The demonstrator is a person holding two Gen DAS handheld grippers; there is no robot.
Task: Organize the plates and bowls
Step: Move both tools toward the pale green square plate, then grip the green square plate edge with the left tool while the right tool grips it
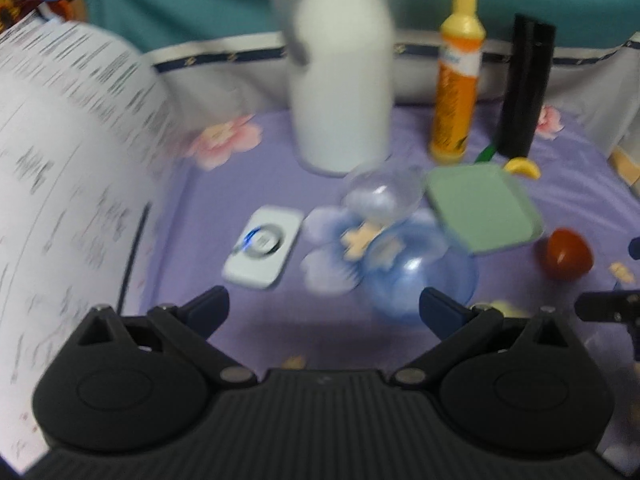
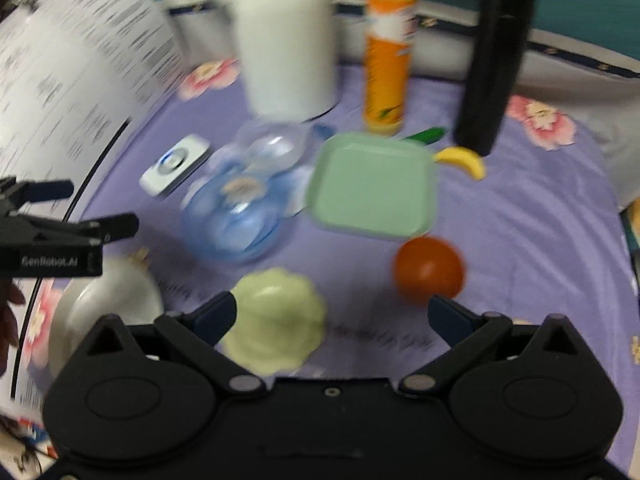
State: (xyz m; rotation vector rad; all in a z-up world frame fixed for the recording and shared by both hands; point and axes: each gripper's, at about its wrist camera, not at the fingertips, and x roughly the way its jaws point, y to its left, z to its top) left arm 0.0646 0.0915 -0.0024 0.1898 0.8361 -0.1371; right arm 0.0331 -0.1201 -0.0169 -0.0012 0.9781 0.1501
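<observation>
A: On the left wrist view, our left gripper [image 1: 323, 309] gapes wide and empty; the blue bowl [image 1: 420, 270] sits just beyond, the green plate [image 1: 482, 208] farther right.

B: On the right wrist view, our right gripper [image 2: 331, 317] is wide too, the pale green bowl [image 2: 276, 320] near its left finger. We judge nothing stacked yet.

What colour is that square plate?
Pale green; the square plate shows best in the right wrist view.
</observation>
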